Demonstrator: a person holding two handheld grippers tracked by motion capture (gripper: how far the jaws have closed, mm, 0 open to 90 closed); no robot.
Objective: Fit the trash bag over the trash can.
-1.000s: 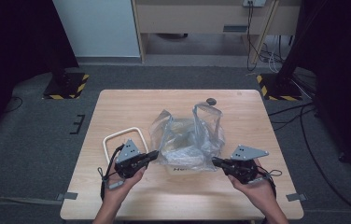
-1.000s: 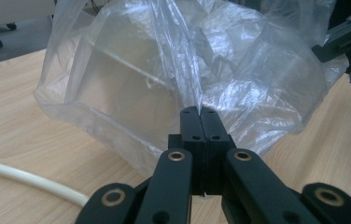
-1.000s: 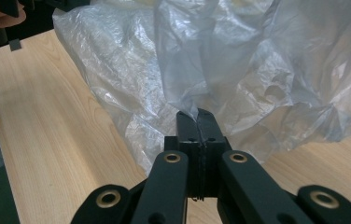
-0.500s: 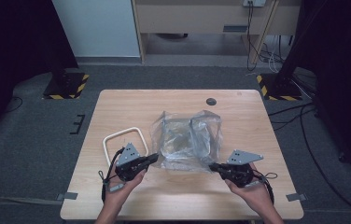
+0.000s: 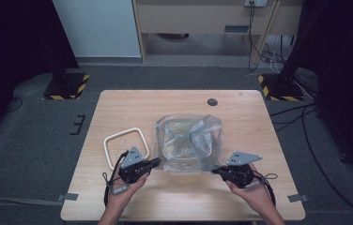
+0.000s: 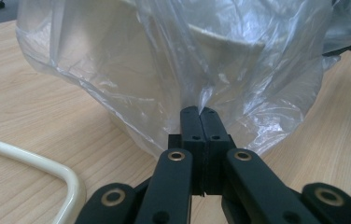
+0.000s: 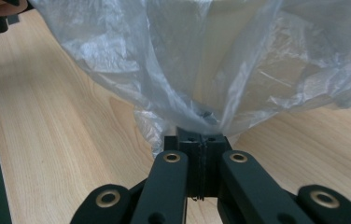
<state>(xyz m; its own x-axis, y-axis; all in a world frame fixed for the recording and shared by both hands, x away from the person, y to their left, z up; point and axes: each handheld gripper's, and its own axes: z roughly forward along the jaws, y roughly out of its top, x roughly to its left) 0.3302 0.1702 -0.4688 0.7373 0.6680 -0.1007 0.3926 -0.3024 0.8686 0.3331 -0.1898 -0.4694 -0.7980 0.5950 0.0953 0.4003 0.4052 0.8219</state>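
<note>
A clear plastic bag [image 5: 188, 143] lies over a pale square container [image 5: 184, 140] in the middle of the wooden table [image 5: 132, 105]. My left gripper [image 5: 158, 161] is at the bag's near left corner, shut on the film; in the left gripper view its jaws pinch a fold of the bag [image 6: 201, 65] at the left gripper's tips [image 6: 200, 112]. My right gripper [image 5: 214, 171] is shut on the bag's near right corner; in the right gripper view the bag's film [image 7: 197, 79] drapes over the right gripper's tips [image 7: 200, 135]. The container's pale rim [image 6: 225, 39] shows through the film.
A cream square ring [image 5: 126, 146] lies flat on the table left of the bag, its rounded corner [image 6: 47, 170] close by my left gripper. A small dark disc [image 5: 212, 101] sits near the table's far edge. Dark stands and cables ring the table on the floor.
The bag stood puffed up and tall a second ago; now it has sunk flat over the container. My right gripper has come down a little with its corner. The left one has stayed put.
</note>
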